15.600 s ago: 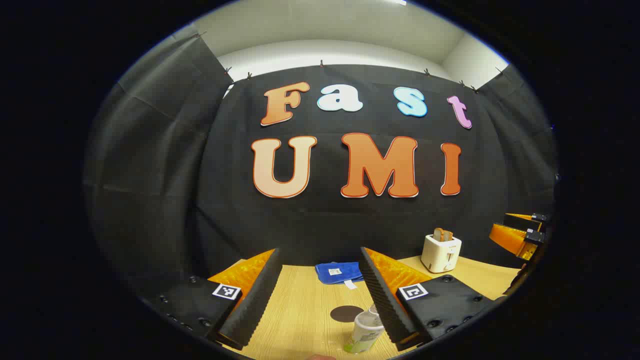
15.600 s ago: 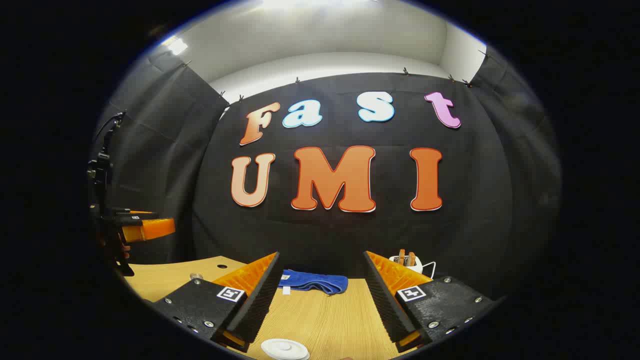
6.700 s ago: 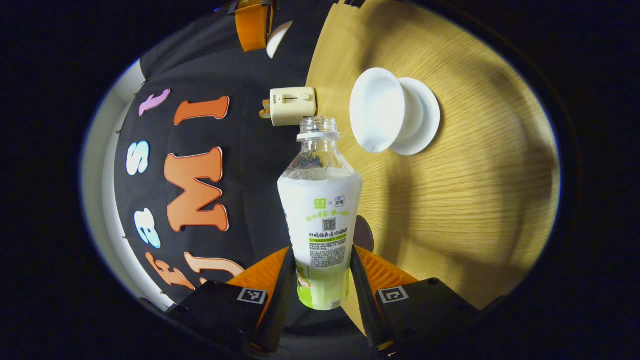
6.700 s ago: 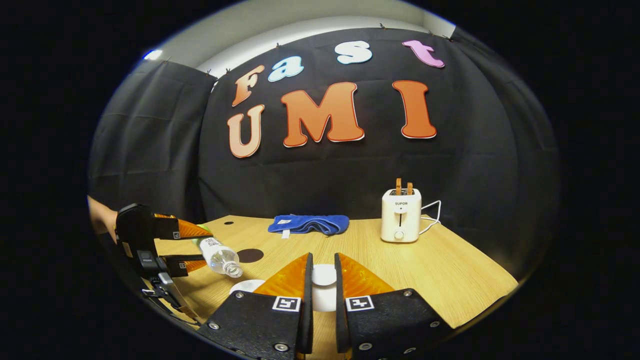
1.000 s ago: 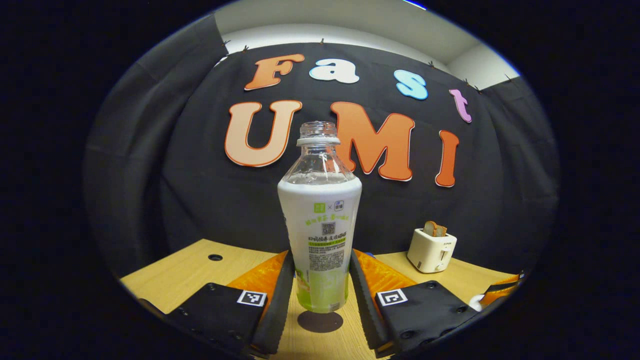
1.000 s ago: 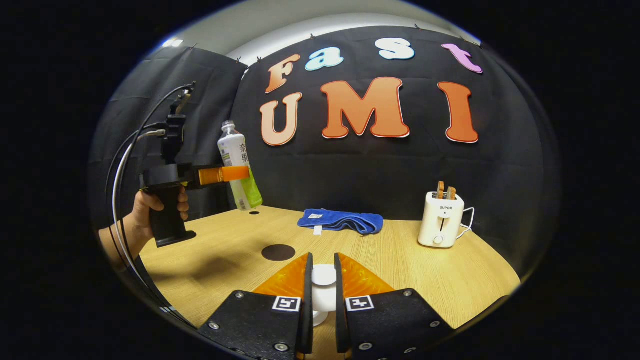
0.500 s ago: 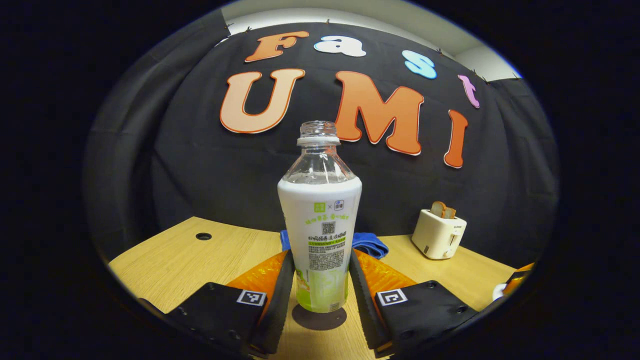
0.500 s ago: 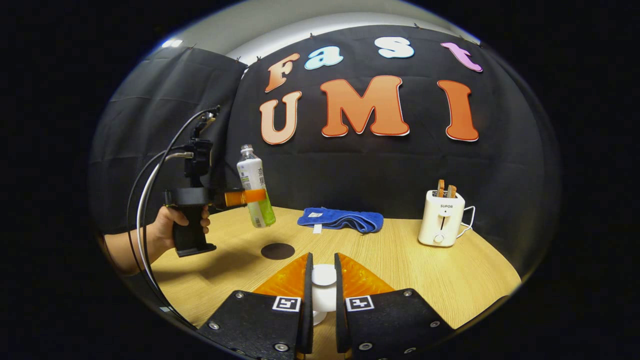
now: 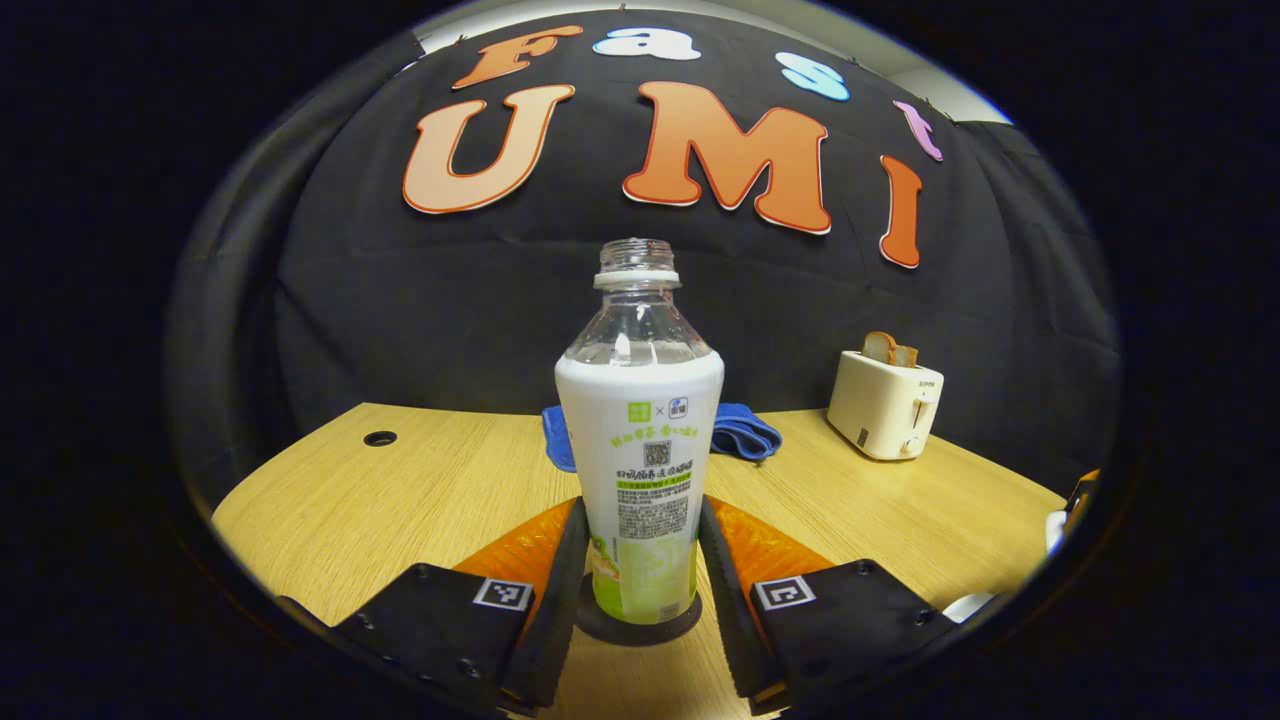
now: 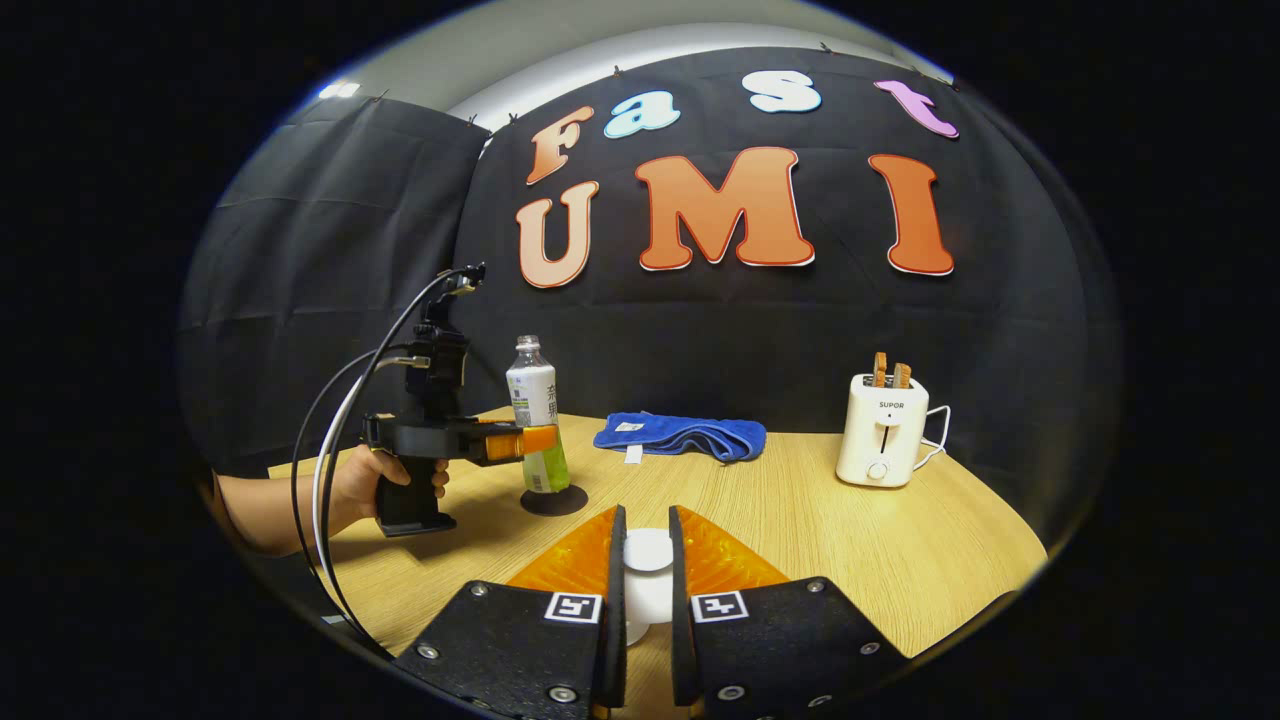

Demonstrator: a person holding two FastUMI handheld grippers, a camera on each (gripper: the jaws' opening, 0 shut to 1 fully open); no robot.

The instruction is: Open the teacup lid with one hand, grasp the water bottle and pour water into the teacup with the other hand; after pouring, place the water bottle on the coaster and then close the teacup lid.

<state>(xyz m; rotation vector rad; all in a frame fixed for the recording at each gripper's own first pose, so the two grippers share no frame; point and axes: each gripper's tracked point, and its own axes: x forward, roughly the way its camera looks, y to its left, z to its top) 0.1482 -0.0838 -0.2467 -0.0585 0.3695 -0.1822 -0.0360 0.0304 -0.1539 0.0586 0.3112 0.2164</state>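
The capless water bottle, with a white and green label, stands upright between the fingers of my left gripper, which is shut on its lower half. Its base meets the dark round coaster on the wooden table. In the right gripper view the bottle stands on the coaster at the left, with the left gripper held by a hand. My right gripper is shut on the knob of the white teacup lid, held above the table. The teacup is hidden.
A cream toaster with toast stands at the back right. A folded blue cloth lies at the back middle. A small hole marks the table's far left. Cables loop behind the left gripper.
The left gripper has come down with the upright bottle, from above the table onto the coaster. The right gripper has stayed in place with the lid.
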